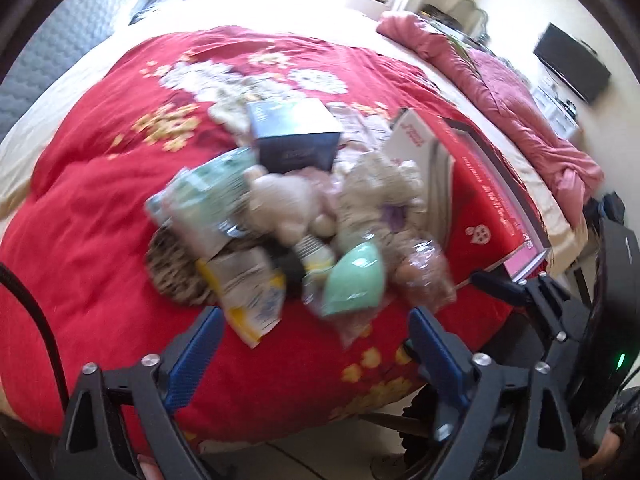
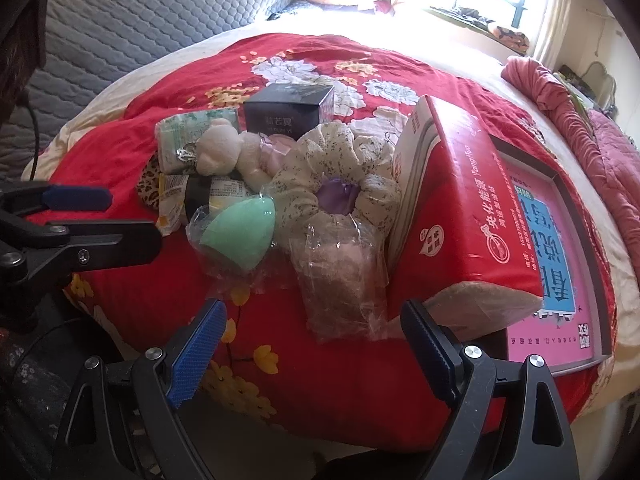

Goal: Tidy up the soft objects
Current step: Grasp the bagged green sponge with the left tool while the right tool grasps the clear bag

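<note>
A heap of small items lies on a red flowered blanket. In it are a mint-green sponge in clear wrap, a pinkish puff in a clear bag, a flowered scrunchie and a cream plush toy. My right gripper is open, and the bag's near end lies between its fingertips untouched. My left gripper is open just short of the green sponge and grips nothing. From the right wrist view, the left gripper enters from the left beside the heap.
A dark box, a green tissue pack, a yellow-white packet and a leopard-print piece share the heap. A red carton rests on a pink tray to the right. The bed edge is just below both grippers.
</note>
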A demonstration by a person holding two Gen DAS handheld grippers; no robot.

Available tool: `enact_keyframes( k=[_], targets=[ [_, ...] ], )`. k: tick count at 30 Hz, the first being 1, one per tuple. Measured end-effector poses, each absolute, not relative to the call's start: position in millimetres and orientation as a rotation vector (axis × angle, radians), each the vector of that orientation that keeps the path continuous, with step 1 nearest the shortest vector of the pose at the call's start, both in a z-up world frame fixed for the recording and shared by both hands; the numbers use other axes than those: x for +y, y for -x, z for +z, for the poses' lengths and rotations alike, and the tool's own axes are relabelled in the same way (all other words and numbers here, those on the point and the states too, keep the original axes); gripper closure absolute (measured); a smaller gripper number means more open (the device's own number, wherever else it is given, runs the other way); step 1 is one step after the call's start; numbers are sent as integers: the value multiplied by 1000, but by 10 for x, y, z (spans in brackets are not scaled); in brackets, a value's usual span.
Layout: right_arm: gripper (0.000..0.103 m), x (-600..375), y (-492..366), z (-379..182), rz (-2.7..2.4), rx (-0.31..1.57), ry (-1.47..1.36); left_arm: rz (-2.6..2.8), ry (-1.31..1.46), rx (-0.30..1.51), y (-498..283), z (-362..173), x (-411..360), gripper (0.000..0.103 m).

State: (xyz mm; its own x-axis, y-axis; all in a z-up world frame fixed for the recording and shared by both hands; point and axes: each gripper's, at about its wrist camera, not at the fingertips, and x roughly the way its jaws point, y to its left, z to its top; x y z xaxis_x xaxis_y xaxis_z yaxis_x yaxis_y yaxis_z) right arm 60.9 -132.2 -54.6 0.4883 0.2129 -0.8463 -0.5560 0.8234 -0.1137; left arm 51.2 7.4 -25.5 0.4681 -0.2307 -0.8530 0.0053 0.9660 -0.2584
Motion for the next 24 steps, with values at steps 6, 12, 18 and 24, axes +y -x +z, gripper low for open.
enact_keyframes(
  k=[6,12,18,24],
  targets=[
    [20,-1386,-616,-532,447,906,316,-173,137,1159,-828,-408,-137,31],
    [22,-1353,-603,-556,406,894,333,-174,54,1169,-927,-448,-246,32],
    [23,-1298,-643,-614,365,892,333,-159,-26,1184,-956,-516,-313,39],
    [35,-1225,-771,-756,308,926,347,-165,8,1161,-939,-508,-223,50]
  ],
)
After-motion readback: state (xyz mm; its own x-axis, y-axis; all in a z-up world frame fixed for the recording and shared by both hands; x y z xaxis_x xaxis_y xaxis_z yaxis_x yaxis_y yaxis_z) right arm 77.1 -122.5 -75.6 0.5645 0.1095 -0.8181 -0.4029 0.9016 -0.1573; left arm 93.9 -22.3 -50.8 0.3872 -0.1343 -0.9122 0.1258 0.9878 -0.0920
